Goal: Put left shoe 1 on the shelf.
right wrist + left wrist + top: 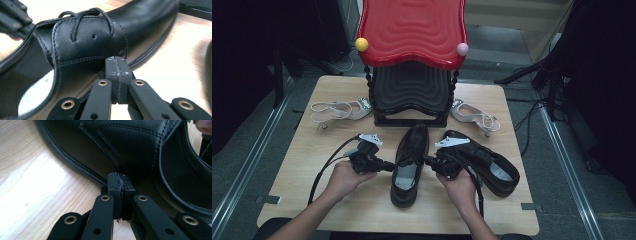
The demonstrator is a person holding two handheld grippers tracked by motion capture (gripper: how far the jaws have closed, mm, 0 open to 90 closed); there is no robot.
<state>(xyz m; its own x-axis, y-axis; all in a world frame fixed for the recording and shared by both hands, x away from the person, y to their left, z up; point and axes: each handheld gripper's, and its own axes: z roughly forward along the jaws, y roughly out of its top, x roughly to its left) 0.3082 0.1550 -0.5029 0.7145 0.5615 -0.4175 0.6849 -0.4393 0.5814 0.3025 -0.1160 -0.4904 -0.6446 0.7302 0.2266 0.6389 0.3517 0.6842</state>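
Observation:
A black lace-up shoe (409, 162) lies mid-table, toe pointing away from me. My left gripper (388, 165) is shut and empty, its tips against the shoe's left side. My right gripper (429, 161) is also shut and empty, its tips at the shoe's right side. In the left gripper view the closed jaws (121, 182) meet the stitched leather of the shoe (130, 150) just above its sole. In the right gripper view the closed jaws (117, 60) sit below the laced flap of the shoe (87, 42); the left gripper (15, 20) shows beyond it.
A second black shoe (484, 162) lies at an angle to the right, close behind my right hand. A rack with a red top shelf (412, 30) and a black lower shelf (411, 90) stands at the back. White heeled sandals lie to its left (339, 110) and right (474, 116).

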